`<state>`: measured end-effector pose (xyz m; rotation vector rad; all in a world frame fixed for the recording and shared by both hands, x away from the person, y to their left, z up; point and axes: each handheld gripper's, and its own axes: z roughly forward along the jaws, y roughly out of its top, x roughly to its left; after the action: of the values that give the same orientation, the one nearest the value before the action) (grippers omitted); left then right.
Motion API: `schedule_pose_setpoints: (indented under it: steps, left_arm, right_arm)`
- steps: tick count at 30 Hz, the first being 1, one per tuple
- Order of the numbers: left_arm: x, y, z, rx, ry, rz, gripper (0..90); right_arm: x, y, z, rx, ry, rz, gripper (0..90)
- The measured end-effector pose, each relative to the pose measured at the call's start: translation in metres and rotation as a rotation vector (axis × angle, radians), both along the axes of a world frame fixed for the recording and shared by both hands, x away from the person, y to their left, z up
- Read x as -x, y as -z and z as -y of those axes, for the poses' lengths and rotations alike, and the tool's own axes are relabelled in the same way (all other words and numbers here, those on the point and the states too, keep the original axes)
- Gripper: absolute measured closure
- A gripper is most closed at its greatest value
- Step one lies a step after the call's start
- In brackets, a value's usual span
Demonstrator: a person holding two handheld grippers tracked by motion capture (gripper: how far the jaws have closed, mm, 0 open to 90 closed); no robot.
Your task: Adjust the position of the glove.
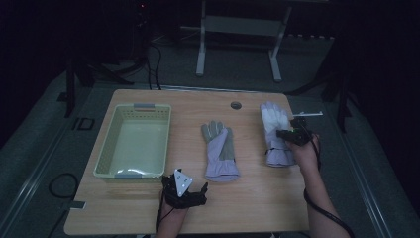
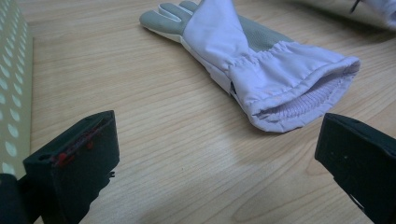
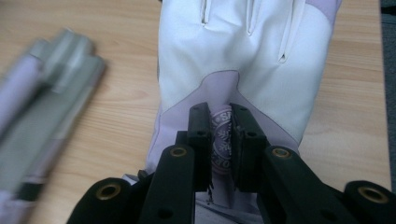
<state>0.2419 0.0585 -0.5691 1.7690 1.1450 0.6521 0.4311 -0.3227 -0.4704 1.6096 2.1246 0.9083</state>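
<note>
Your right gripper has its fingers pinched on a raised fold of the right-hand glove, which lies palm-side pale near the tabletop's right edge, with its own fingers pointing toward the far edge. Gripping a fold at the back of the hand, close to the cuff, probably makes sense: the cloth bunches there, so the glove should lift as one piece rather than slide flat.

The pinched patch carries a round printed emblem with lettering; a few letters show between the fingers, but not enough to read a word or brand.

Your left gripper rests at the near edge, just beside the near right corner of the pale green basket. Its fingers stand wide apart with nothing between them, aimed at the open cuff of the second glove, which lies in the middle of the tabletop with its grey side partly up. That looks like a ready position for taking the cuff's thick elastic hem.

The basket sits empty at the left side, so both gloves likely belong in there. No labels are readable on the basket or the tabletop.
</note>
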Motion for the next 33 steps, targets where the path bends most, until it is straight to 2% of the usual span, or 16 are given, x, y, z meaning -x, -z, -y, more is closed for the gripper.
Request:
schedule_pose_setpoints:
  steps: [3,4,8,14,18,21,28,33]
  left_arm:
    - [0.000,0.000,0.000,0.001,-0.001,0.001,0.0]
    - [0.000,0.000,0.000,0.000,-0.001,0.002,0.0]
    - [0.000,0.000,0.000,-0.003,0.000,0.003,0.0]
    - [0.000,0.000,0.000,-0.005,0.002,0.002,0.0]
    - [0.000,0.000,0.000,-0.006,0.004,0.005,0.0]
    - [0.001,0.000,0.000,-0.010,0.006,0.006,0.0]
    - [0.001,0.000,0.000,-0.009,0.007,0.006,0.0]
    - [0.001,0.000,0.000,-0.008,0.007,0.007,0.0]
  right_arm:
    - [0.008,-0.009,0.000,-0.024,0.019,0.010,80.3]
    - [0.019,-0.017,0.000,-0.028,0.037,0.020,80.3]
    - [0.037,-0.023,-0.002,-0.048,0.073,0.029,80.2]
    - [0.055,-0.016,-0.008,-0.034,0.087,0.013,80.2]
    - [0.063,-0.003,-0.013,-0.033,0.097,0.001,80.1]
    - [0.062,0.011,-0.016,-0.013,0.091,-0.016,80.0]
    - [0.047,0.043,-0.019,0.028,0.101,-0.063,77.9]
    - [0.044,0.050,-0.020,0.033,0.094,-0.055,72.5]
